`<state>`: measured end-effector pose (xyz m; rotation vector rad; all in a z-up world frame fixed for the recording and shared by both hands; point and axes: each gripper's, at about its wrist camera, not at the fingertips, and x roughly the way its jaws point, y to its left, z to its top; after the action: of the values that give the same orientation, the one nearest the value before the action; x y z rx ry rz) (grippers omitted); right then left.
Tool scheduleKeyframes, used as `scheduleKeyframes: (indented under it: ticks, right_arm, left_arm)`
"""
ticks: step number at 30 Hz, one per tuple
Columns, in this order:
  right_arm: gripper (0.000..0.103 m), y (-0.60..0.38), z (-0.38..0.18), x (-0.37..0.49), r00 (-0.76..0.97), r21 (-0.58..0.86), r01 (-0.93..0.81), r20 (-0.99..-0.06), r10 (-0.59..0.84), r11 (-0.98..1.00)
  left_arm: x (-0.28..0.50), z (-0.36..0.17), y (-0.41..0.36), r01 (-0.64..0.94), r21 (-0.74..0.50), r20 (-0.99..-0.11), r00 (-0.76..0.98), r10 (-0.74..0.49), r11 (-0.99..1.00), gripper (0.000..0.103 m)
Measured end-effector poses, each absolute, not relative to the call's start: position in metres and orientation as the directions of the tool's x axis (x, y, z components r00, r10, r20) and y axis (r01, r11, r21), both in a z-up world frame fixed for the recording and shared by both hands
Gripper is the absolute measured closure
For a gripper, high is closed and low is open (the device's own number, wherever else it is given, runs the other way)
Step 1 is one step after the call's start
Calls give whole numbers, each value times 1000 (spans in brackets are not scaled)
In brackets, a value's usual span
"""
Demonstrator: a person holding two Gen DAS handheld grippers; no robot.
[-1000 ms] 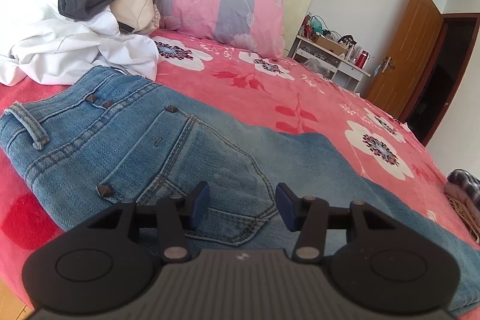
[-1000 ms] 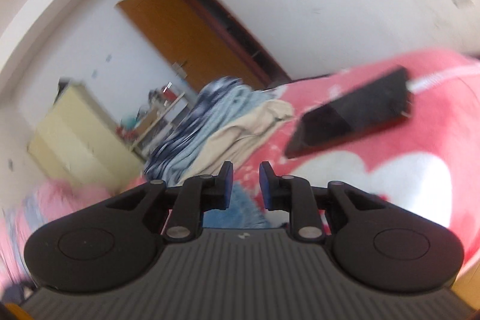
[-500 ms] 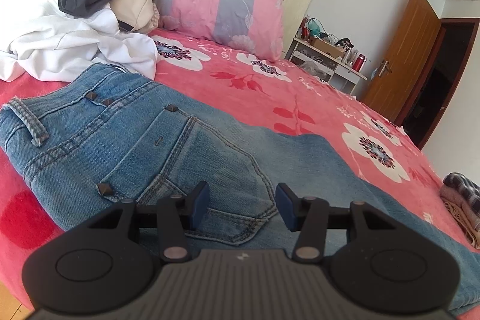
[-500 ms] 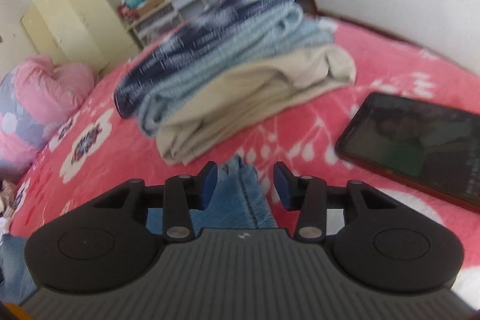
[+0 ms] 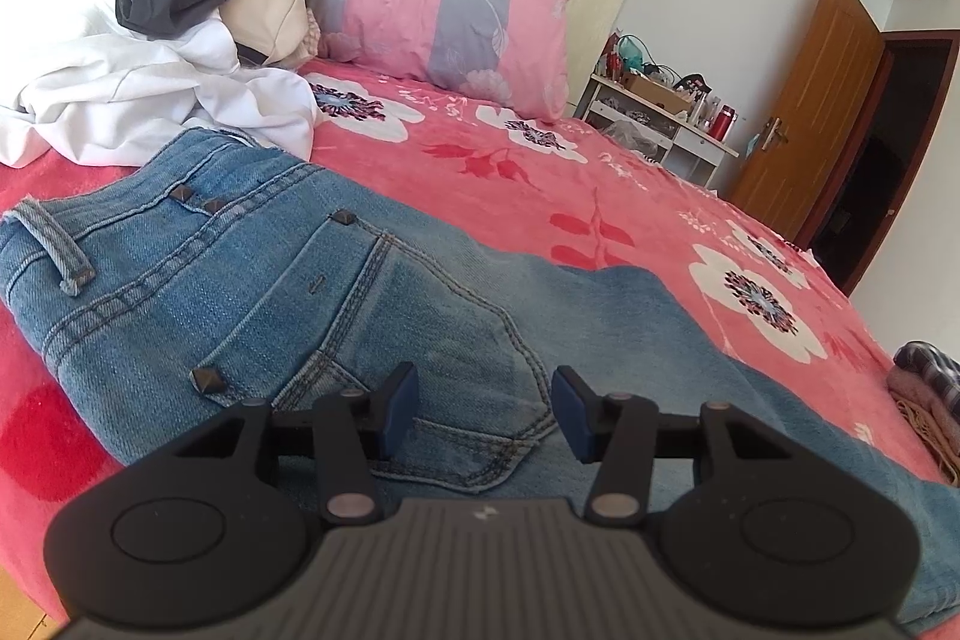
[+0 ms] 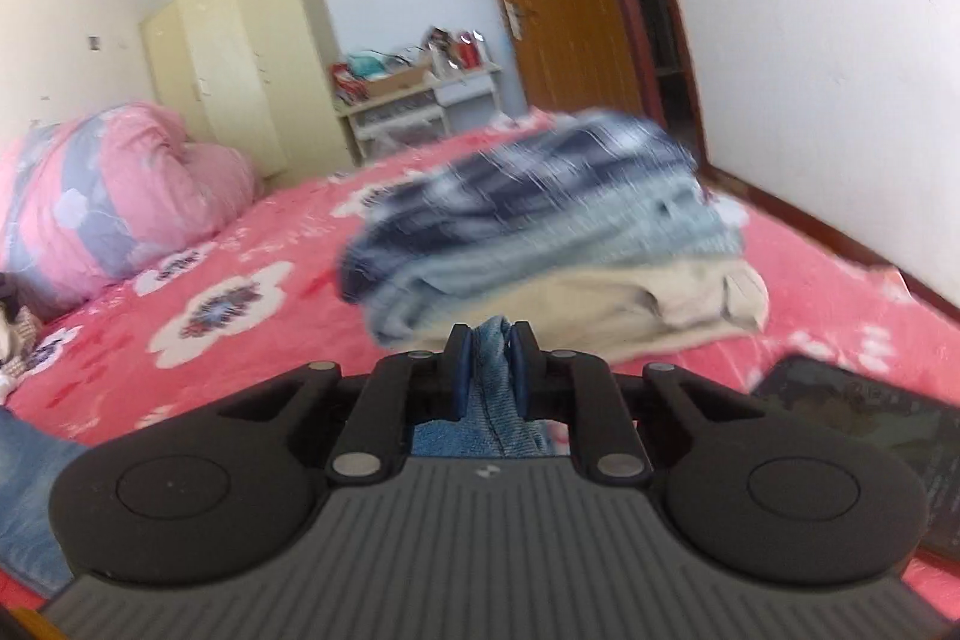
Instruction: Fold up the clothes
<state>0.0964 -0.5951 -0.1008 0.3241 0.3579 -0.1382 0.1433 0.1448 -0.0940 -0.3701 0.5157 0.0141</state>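
I am working the jeans [image 5: 312,292] fold on the pink floral bedspread [image 5: 540,184]. The jeans are lying flat, waistband end toward the heap of white and dark clothes [image 5: 138,58], back pocket up, legs running off to the right of the left wrist view. The left gripper [image 5: 483,409] is hovering just over the pocket with its jaws standing apart and nothing between them; I am reading this as a waiting post, ready to pin or pinch the hip end once the fold comes over. The right gripper [image 6: 489,361] is closing its jaws on a bunched edge of blue denim, and the pads are already pressing the cloth from both sides, so I am treating that end as clamped. I judge it to be the leg end, taken so it can be carried toward the waist. A folded stack, plaid over beige [image 6: 540,244], is sitting just beyond the right gripper, and a dark tablet [image 6: 870,436] is lying beside it; I am keeping the carry clear of both.
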Motion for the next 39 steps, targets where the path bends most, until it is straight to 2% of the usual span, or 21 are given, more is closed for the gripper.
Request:
scheduleKeyframes:
  ticks: [3, 4, 5, 7, 10, 12, 14, 16, 19, 24, 27, 28, 30, 33, 35, 36, 37, 39]
  right_arm:
    - [92, -612, -136, 118, 855, 255, 318, -493, -160, 913]
    - [94, -617, -137, 115, 857, 289, 338, -487, -166, 896]
    - [90, -620, -137, 110, 861, 311, 357, -474, -182, 881]
    - [87, -612, -121, 91, 878, 286, 389, -405, -257, 876]
    - [83, -588, -98, 59, 895, 286, 395, -334, -295, 873]
    - [74, -560, -89, 42, 919, 309, 347, -299, -256, 885]
    - [42, -524, -88, 32, 940, 306, 281, -279, -197, 910]
    - [34, -488, -91, 31, 953, 266, 212, -272, -137, 940]
    - [28, -447, -95, 45, 950, 190, 151, -299, -89, 970]
    - [30, -392, -79, 74, 945, 193, -93, -293, 148, 977]
    - [34, -351, -76, 92, 883, 163, -253, -363, 297, 954]
    - [40, -342, -78, 98, 854, 156, -287, -405, 326, 945]
    - [43, -334, -87, 107, 815, 113, -290, -491, 308, 950]
    - [50, -364, -105, 115, 786, 54, -174, -593, 171, 983]
    - [56, -412, -114, 106, 805, 98, -51, -585, 99, 994]
    - [63, -439, -117, 98, 818, 145, 10, -571, 75, 989]
    - [77, -466, -120, 90, 828, 190, 78, -558, 43, 979]
    - [78, -513, -120, 65, 845, 251, 253, -528, -87, 934]
  left_arm:
    - [143, -94, 145, -106, -340, -485, 871, -78, 935, 52]
    - [142, -94, 143, -107, -340, -485, 871, -77, 935, 52]
    - [142, -94, 142, -107, -339, -485, 871, -76, 935, 52]
    - [142, -94, 142, -108, -338, -484, 872, -75, 935, 52]
    - [142, -95, 144, -108, -345, -479, 874, -76, 932, 52]
    - [141, -95, 144, -110, -351, -476, 876, -75, 930, 52]
    - [141, -95, 143, -111, -348, -476, 876, -74, 931, 52]
    - [141, -95, 143, -109, -344, -479, 875, -74, 933, 52]
    - [140, -95, 146, -104, -355, -478, 874, -85, 929, 52]
    - [138, -95, 148, -105, -368, -471, 878, -87, 924, 52]
    - [138, -95, 149, -108, -376, -467, 880, -88, 921, 52]
    - [138, -95, 149, -108, -378, -467, 880, -89, 920, 52]
    - [137, -96, 150, -105, -384, -465, 880, -93, 917, 52]
    - [137, -96, 153, -99, -401, -459, 882, -106, 911, 52]
    - [136, -97, 155, -97, -414, -455, 883, -114, 905, 52]
    - [136, -97, 156, -96, -418, -454, 884, -116, 903, 52]
    - [136, -97, 156, -95, -422, -452, 884, -118, 902, 52]
    - [135, -97, 157, -95, -428, -450, 885, -121, 899, 52]
